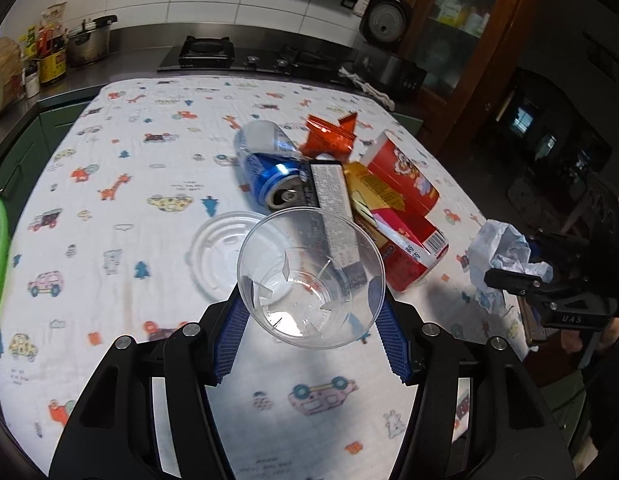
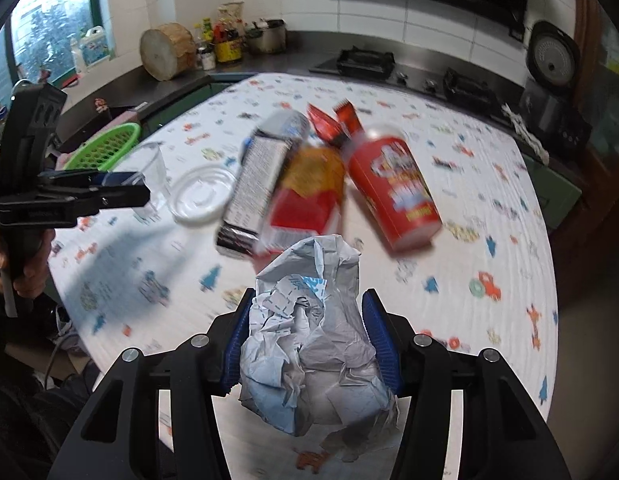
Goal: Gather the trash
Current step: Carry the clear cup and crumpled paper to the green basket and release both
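Note:
My left gripper (image 1: 311, 300) is shut on a clear plastic cup (image 1: 309, 276), held above the patterned tablecloth (image 1: 109, 220). A crumpled ball of white and blue paper (image 2: 309, 340) sits between the blue pads of my right gripper (image 2: 307, 320), which is shut on it. On the cloth lie a clear plastic lid (image 1: 225, 252), a dented blue can (image 1: 269, 176), a silver and black wrapper (image 1: 333, 216), a yellow and red box (image 1: 393, 220), a red paper cup (image 1: 405, 176) and an orange wrapper (image 1: 329, 136). The right gripper with its paper (image 1: 505, 260) shows at the right of the left wrist view.
A green plastic basket (image 2: 105, 148) stands at the table's left edge. Behind the table run a dark counter with a gas hob (image 1: 205, 52), a pot (image 1: 89, 44), bottles and a wooden block (image 2: 165, 52). A rice cooker (image 1: 385, 20) stands at the back right.

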{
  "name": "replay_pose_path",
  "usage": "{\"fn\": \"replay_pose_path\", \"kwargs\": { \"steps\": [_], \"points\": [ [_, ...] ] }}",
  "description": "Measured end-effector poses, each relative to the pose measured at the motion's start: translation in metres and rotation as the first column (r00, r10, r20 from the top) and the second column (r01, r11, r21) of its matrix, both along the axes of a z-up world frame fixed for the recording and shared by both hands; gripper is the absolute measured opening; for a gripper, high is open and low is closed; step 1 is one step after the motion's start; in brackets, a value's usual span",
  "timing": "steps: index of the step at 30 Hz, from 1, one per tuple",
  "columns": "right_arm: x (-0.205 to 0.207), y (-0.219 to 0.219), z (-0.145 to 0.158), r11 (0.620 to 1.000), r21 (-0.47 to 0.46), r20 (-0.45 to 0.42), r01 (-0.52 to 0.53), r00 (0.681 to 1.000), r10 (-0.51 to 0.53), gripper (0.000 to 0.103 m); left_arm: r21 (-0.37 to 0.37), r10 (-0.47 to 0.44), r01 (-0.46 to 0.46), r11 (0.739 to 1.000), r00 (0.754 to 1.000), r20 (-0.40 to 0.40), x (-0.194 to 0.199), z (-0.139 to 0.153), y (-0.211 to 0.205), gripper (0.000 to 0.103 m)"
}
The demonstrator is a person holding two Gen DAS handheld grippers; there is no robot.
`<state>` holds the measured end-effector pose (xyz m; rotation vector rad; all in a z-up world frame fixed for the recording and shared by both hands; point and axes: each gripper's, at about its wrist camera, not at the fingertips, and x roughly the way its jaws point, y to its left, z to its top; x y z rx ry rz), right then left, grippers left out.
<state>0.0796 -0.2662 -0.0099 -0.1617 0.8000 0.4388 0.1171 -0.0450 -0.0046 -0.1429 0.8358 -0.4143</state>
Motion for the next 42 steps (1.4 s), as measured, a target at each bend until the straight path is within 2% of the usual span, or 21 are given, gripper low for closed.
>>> {"fn": "replay_pose_path", "kwargs": {
  "steps": [8, 14, 20, 26, 29, 35, 42],
  "points": [
    [0.013, 0.059, 0.020, 0.995, 0.009, 0.034, -0.104, 0.994, 0.103, 0.052, 0.008, 0.108, -0.108, 0.994, 0.994, 0.035, -0.011, 0.015, 0.055, 0.059],
    [0.031, 0.115, 0.027, 0.982, 0.028, 0.039, -0.187, 0.982, 0.186, 0.052, 0.018, 0.238, -0.240, 0.971, 0.970, 0.051, -0.017, 0.023, 0.119, 0.059],
    [0.052, 0.181, 0.036, 0.962, 0.041, 0.041, -0.271, 0.962, 0.269, 0.052, 0.042, 0.392, -0.394, 0.918, 0.919, 0.037, -0.015, 0.022, 0.198, 0.059],
    [0.070, 0.238, 0.036, 0.942, 0.051, 0.035, -0.333, 0.943, 0.331, 0.052, 0.077, 0.530, -0.528, 0.846, 0.848, -0.007, -0.010, 0.010, 0.276, 0.059],
    [0.079, 0.264, 0.033, 0.933, 0.061, 0.020, -0.354, 0.935, 0.354, 0.052, 0.084, 0.572, -0.568, 0.819, 0.819, -0.042, -0.007, 0.000, 0.307, 0.059],
    [0.093, 0.308, 0.029, 0.919, 0.075, 0.003, -0.387, 0.922, 0.388, 0.052, 0.114, 0.627, -0.617, 0.779, 0.771, -0.110, 0.001, -0.024, 0.346, 0.060],
    [0.106, 0.357, 0.027, 0.902, 0.098, -0.013, -0.420, 0.906, 0.423, 0.052, 0.123, 0.651, -0.639, 0.759, 0.745, -0.149, 0.000, -0.041, 0.366, 0.062]
  ]
}}
